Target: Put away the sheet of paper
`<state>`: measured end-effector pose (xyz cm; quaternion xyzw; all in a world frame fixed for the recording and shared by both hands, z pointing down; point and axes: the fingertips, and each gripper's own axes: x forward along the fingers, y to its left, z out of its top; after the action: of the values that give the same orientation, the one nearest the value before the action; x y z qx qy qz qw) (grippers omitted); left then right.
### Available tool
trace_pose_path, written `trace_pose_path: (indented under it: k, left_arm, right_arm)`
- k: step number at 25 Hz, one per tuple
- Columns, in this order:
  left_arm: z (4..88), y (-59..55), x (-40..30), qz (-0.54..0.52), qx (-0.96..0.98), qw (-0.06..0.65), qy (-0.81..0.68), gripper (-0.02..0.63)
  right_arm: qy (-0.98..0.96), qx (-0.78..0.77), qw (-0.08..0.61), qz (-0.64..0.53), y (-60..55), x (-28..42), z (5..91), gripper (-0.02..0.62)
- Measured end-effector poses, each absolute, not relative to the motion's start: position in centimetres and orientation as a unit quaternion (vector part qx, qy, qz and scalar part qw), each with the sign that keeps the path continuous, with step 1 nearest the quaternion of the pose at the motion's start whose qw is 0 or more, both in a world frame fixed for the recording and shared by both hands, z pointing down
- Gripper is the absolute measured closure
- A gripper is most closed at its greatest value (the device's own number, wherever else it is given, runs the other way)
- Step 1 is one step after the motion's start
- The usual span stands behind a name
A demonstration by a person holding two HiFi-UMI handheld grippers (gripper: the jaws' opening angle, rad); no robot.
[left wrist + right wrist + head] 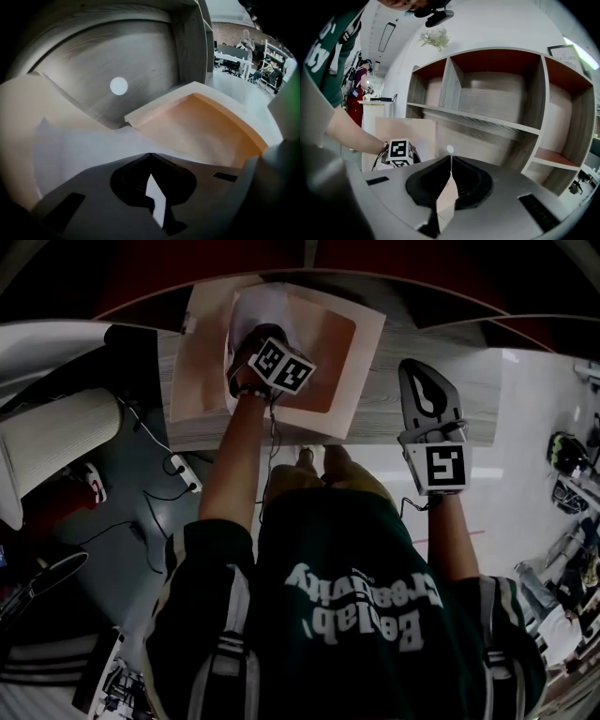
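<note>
An open folder (pixel 330 334) lies on the wooden desk (pixel 469 395), with a beige flap on the left and an orange inside (pixel 201 122). The white sheet of paper (pixel 272 304) rests on it and bulges up around my left gripper (pixel 255 334). In the left gripper view the jaws (pixel 150 154) meet tip to tip on the sheet (pixel 75 150), which creases at the tips. My right gripper (pixel 415 367) hovers over bare desk to the right of the folder. Its jaws (pixel 451 157) are shut with nothing between them.
Behind the desk stands a wooden shelf unit (pixel 497 93) with several open compartments. A small white round dot (pixel 118 86) marks the back panel. On the floor at the left are cables with a power strip (pixel 183 472) and a white chair (pixel 52 437).
</note>
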<state>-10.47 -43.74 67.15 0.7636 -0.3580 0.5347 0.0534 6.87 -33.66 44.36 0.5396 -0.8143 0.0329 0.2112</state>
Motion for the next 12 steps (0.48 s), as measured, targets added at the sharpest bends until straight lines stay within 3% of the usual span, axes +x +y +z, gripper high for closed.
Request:
trace_pose_path:
  k: [12]
  left_arm:
    - [71.5,-38.5,-8.3,0.564,0.786,0.097,-0.235,0.588]
  right_arm:
    - [-0.806,0.547,0.221,0.046,-33.0,8.3,45.7,0.558]
